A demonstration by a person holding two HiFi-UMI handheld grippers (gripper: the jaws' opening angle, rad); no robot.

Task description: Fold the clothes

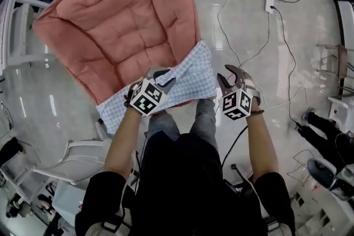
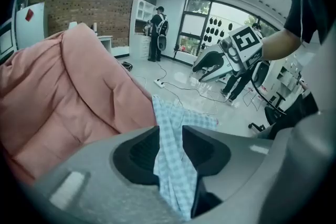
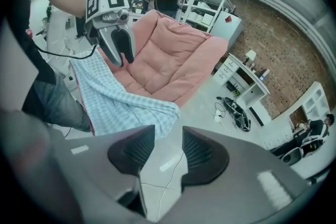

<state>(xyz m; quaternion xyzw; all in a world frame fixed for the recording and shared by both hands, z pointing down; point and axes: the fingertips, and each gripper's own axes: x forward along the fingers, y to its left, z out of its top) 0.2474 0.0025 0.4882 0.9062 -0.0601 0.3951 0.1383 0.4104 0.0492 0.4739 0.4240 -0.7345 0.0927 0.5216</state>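
Observation:
A blue-and-white checked garment lies over the near edge of a big pink quilted cushion and hangs toward my legs. My left gripper is shut on the garment's near edge; in the left gripper view the checked cloth runs pinched between the two pads of that gripper. My right gripper hovers just right of the garment's right corner, apart from it. In the right gripper view its jaws stand open with only floor between them, the garment lying beyond to the left.
White cables and a power strip trail over the glossy floor right of the cushion. A white frame stands at the left, a pale chair at the lower left. Someone's legs show at the right edge.

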